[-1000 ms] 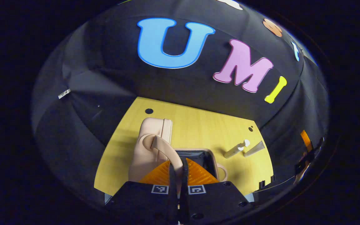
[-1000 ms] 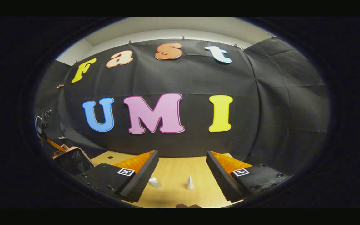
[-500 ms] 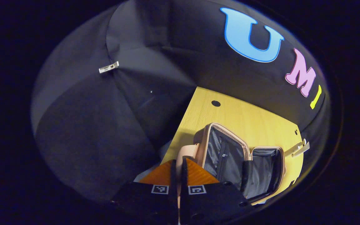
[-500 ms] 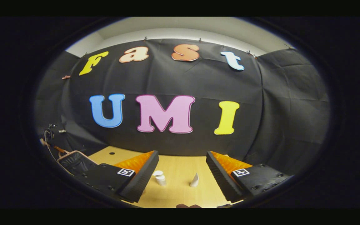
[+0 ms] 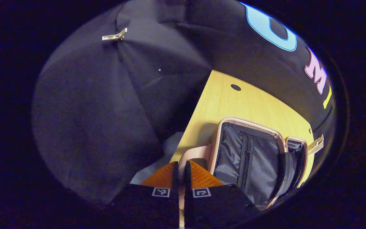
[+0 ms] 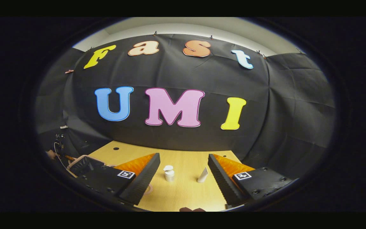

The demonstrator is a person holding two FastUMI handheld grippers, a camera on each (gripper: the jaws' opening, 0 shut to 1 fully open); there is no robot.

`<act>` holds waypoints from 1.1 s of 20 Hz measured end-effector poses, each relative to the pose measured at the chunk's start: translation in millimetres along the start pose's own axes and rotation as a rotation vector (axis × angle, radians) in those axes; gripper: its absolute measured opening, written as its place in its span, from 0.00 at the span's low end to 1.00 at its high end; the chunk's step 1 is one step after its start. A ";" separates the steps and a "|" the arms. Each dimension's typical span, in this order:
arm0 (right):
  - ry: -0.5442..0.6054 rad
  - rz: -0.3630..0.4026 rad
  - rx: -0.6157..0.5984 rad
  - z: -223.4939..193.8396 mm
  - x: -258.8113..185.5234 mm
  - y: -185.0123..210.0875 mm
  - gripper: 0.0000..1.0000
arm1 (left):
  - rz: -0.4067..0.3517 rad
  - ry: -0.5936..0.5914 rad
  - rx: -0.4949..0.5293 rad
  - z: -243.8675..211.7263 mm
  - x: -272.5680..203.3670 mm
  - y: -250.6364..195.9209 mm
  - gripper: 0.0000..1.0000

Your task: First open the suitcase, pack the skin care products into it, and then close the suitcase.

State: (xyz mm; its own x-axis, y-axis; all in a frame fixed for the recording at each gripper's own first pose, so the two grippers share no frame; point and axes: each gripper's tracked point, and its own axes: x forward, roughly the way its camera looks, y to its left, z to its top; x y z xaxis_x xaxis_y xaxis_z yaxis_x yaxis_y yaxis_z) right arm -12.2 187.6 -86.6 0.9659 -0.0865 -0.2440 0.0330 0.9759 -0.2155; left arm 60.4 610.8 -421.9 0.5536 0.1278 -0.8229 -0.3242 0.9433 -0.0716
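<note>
1. In the left gripper view, a small pink suitcase [image 5: 259, 159] lies open on a yellow wooden table [image 5: 233, 105], near its left front corner. Both halves show dark grey fabric lining, and the nearer half has a zipped mesh panel.

2. The left gripper [image 5: 179, 170] sits at the bottom of that view with its fingers drawn almost together. A pink handle strap [image 5: 191, 154] curves down into the narrow slot between them, so they appear clamped on it — though the contact itself is hidden behind the fingers.

3. In the right gripper view, the right gripper [image 6: 183, 171] hovers above the table with its fingers wide apart and nothing between them. Beyond them stand two skin care products: a white pump bottle [image 6: 169, 173] and, just to its right, a white tube [image 6: 203, 175] that leans.

4. Handling, as a judgement: the case looks light, with a stiff shell and a soft, floppy strap, so the lid edge or the strap seems the best hold. The bottle and tube look light, smooth and easy to tip; a grip across the middle of each body would suit.

5. Hard to make out: the far half of the suitcase is cut off at the view's edge, and its floor is in shadow. In the right gripper view, only a corner of the case shows at far left.
</note>
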 end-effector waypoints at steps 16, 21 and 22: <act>-0.021 -0.090 -0.003 -38.4 0.3 -35.9 0.96 | -0.208 -0.566 0.204 42.6 -186.4 -287.3 0.94; 0.026 -0.089 -0.016 -73.2 23.2 -60.2 0.96 | -0.390 -0.554 0.235 6.3 -203.1 -429.9 0.94; 0.038 -0.082 -0.013 -79.6 30.5 -64.2 0.96 | -0.409 -0.538 0.246 -6.1 -198.8 -449.6 0.94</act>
State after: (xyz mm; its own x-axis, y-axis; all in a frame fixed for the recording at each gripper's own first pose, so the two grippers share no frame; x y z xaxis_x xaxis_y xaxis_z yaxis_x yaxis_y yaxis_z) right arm -5.2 106.4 -155.5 0.9497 -0.1737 -0.2607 0.1077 0.9626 -0.2487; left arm 91.4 159.4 -229.5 0.9157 -0.1772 -0.3606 0.1375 0.9815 -0.1331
